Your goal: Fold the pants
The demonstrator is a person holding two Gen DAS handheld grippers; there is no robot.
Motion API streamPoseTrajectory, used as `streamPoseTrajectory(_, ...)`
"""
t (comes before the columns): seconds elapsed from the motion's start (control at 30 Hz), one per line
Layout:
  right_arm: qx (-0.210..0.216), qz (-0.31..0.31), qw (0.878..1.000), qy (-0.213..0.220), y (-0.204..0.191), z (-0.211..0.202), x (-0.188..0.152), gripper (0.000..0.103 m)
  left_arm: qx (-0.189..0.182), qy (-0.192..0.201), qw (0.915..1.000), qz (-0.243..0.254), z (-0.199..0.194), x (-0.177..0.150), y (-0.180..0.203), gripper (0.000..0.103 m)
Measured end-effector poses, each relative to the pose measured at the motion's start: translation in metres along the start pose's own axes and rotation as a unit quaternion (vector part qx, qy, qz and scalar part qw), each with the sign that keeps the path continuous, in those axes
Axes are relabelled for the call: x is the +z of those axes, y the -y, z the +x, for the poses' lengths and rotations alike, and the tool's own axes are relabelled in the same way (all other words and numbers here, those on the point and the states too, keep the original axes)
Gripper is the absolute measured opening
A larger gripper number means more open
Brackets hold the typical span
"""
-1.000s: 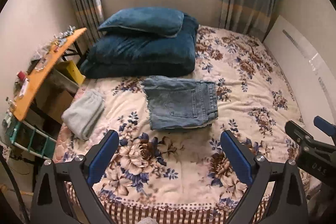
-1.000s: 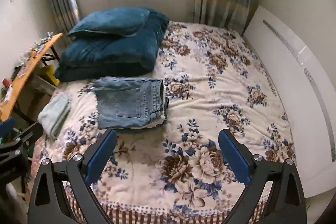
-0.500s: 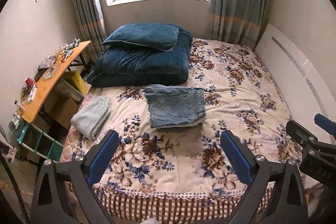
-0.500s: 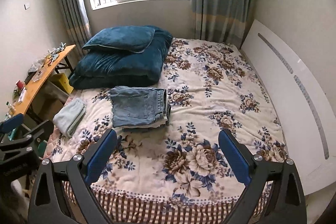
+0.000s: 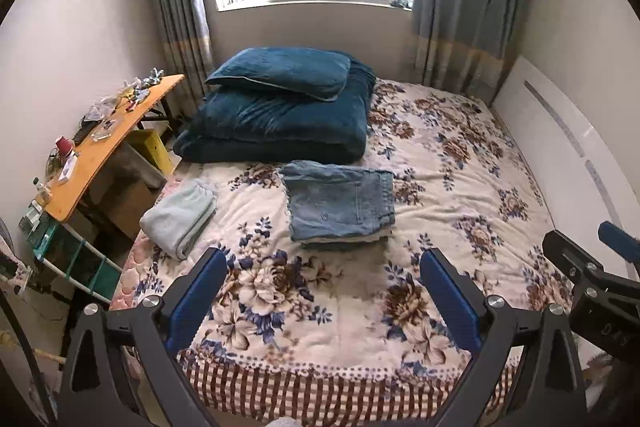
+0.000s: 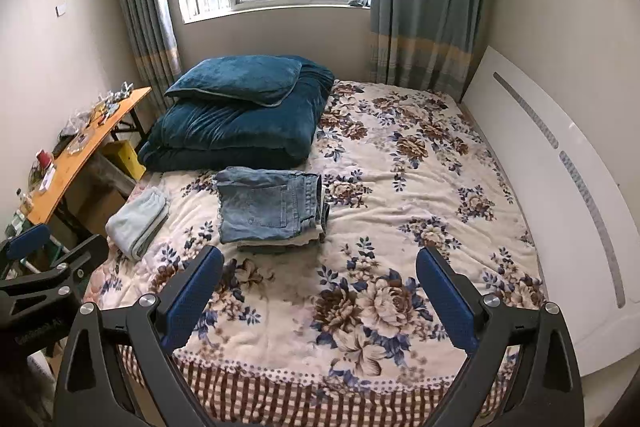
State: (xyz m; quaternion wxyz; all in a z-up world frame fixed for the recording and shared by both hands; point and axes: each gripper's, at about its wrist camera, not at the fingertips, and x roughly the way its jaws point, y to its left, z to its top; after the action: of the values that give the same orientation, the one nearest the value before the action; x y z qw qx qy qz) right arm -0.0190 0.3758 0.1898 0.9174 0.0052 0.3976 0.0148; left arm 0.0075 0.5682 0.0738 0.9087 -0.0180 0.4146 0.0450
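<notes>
Two spread claws (image 5: pixel 322 297), folded jeans (image 5: pixel 340 205) beyond

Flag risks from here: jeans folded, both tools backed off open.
1. The folded jeans sit on a small pile of other garments, on a soft blanket; a nudge could tip or unfold them.
2. The light folded cloth lies at the bed edge and may slide off.
3. Left tool and right tool are close together; they could collide.

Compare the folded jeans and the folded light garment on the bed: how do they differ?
The folded jeans are blue denim with a back pocket showing; the light garment is pale, soft fabric. The jeans top a small stack mid-bed; the light garment lies alone at the left edge. Both are folded, and no claw touches either.
</notes>
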Motion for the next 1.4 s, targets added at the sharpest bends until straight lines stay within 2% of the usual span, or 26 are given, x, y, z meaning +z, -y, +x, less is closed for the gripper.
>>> streamPoseTrajectory(0.1, 0.010, 0.014, 1.000, -0.007, 0.004, 0.017, 0.000, 0.100, 0.013, -0.001, 0.9999, 0.005, 0.016, 0.004, 0.000, 0.103)
streamPoseTrajectory(0.27, -0.004, 0.010, 1.000, -0.014, 0.003, 0.046, 0.000, 0.100, 0.028, -0.002, 0.9996, 0.006, 0.041, 0.006, 0.000, 0.103)
streamPoseTrajectory(0.57, -0.030, 0.013, 0.999, -0.036, 0.008, 0.113, 0.008, 0.100, 0.033, -0.025, 0.9990, 0.015, 0.096, 0.014, 0.006, 0.103)
streamPoseTrajectory(0.87, -0.042, 0.006, 0.997, -0.067, 0.007, 0.170, 0.011, 0.100, 0.041, -0.045, 0.9978, 0.026, 0.130, 0.018, 0.007, 0.103)
streamPoseTrajectory(1.4, -0.037, 0.003, 0.997, -0.074, 0.001, 0.187, 0.011, 0.100, 0.044, -0.046, 0.9976, 0.026, 0.135, 0.021, 0.004, 0.103)
